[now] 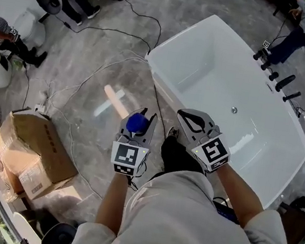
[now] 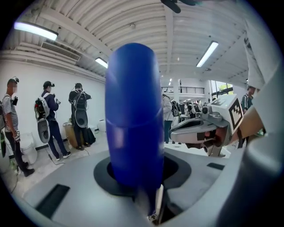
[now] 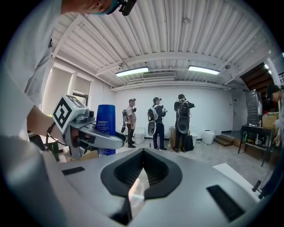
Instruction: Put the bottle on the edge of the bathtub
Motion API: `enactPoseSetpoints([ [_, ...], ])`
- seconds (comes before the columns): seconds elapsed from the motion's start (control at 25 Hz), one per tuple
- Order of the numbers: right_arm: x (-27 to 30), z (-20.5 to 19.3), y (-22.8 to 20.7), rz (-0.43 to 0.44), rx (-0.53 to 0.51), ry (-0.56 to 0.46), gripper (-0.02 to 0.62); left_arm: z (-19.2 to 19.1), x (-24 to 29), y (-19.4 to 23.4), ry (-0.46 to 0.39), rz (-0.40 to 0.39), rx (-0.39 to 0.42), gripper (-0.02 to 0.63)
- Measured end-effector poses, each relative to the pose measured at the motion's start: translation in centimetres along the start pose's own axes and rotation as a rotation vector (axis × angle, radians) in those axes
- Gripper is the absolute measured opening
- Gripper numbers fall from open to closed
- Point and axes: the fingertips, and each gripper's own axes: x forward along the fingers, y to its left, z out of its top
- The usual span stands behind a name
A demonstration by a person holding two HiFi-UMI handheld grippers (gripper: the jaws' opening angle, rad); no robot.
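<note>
L gripper has the blue bottle btwn its jaws, which stand part-open and press on the bottle's sides. In the left gripper view the bottle stands upright w/ its rounded end up and fills the middle of the frame. It is not on the bathtub. It is up in the air over the grey floor, just beside the tub's long side on the person's side, short of the rim.

R gripper is near the L one, on its tub side, and in the head view sits about over that same rim. Its jaws are closed together w/ nothing in them, as the right gripper view shows.

Black fittings stand along the tub's far rim. The tub itself holds nothing but its drain. A cardboard box sits on the floor well apart from the tub, beyond the L gripper. Cables trail over the floor btwn box and tub.
</note>
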Motion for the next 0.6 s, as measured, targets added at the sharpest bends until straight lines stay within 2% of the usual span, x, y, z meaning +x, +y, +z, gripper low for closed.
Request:
enactPoseSetpoints([
  [0.2,5.2,0.4,-4.0,0.061,0.020,-0.003,0.006,1.0,5.0,4.4,0.032,-0.043,0.024,0.127],
  [0.4,9.4,2.0,-7.8,0.083,-0.026,-0.001,0.006,1.7,10.2,7.6,0.060,-0.111,0.038,0.127],
  [0.52,10.9,2.0,-9.7,0.073,0.014,0.005,0.006,1.5,12.8,8.3,0.075,-0.175,0.048,0.127],
  [0.6,11.8,1.8,-11.0,0.080,0.033,0.012,0.006,1.8,14.5,8.6,0.071,-0.236,0.082,0.127],
])
